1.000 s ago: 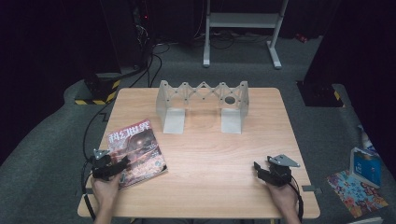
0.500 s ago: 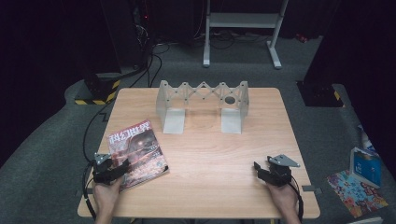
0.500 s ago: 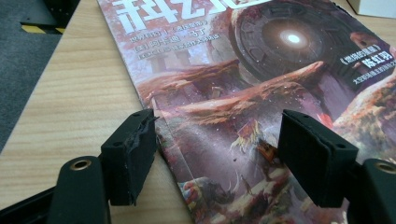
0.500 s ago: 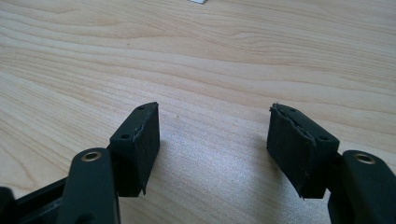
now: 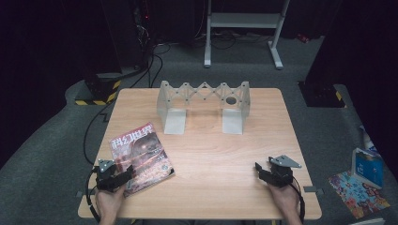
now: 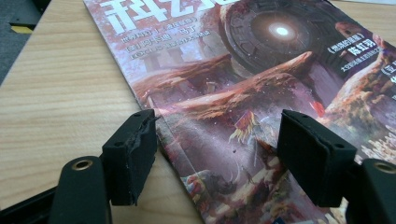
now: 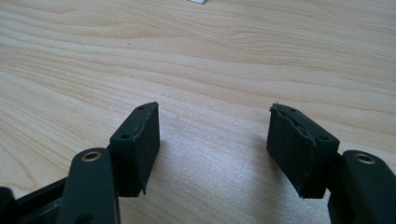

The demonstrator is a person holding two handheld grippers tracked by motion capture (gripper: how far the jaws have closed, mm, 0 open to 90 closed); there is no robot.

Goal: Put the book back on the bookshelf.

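Note:
A magazine with a reddish cover and white characters lies flat at the table's front left. My left gripper rests at its near corner, open, its jaws straddling the magazine's left edge without closing on it. In the left gripper view the left gripper has its left jaw over bare wood and its right jaw over the cover. My right gripper sits low near the front right of the table, open. Bare wood lies between the jaws of the right gripper.
A grey metal accordion-style rack stands upright on two feet at the back middle of the wooden table. Beyond the table's right edge, a blue box and a colourful sheet lie on the floor.
My left gripper has shifted slightly along the magazine's near corner. The right gripper has stayed where it was.

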